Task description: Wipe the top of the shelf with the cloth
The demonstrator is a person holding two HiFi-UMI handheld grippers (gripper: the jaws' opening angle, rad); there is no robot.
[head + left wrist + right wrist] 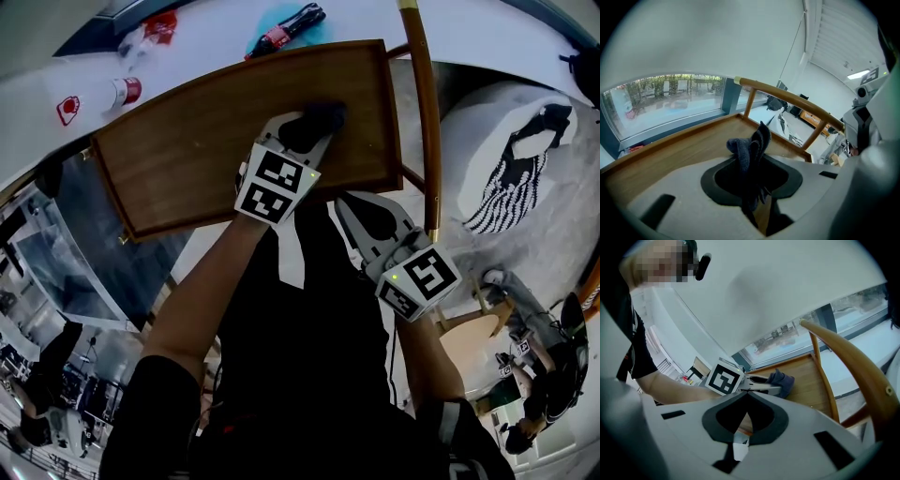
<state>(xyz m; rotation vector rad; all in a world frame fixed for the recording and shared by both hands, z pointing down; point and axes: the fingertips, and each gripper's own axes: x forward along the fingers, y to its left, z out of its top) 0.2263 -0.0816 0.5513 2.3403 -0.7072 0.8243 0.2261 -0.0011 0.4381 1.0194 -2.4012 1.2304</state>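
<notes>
Shelf top (178, 159): bare wood left & centre of frame, free to pass. Low rim (111, 192) along edges. Curved rail (424, 103) blocks right side. Left gripper (311, 124) w/ cloth (749, 145) occupies top-centre; right gripper (361, 220) just below front edge.

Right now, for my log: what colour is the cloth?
Dark blue cloth, best in the left gripper view.

The cloth (317, 118) covers the tips of the left hand-held gripper (302, 139) in the head view, and its lower end sinks out of sight between the jaws in the left gripper view. The shelf (178, 159) top directly beneath that gripper is hidden. Red-and-white items (127, 91) beyond its left are too small to identify
</notes>
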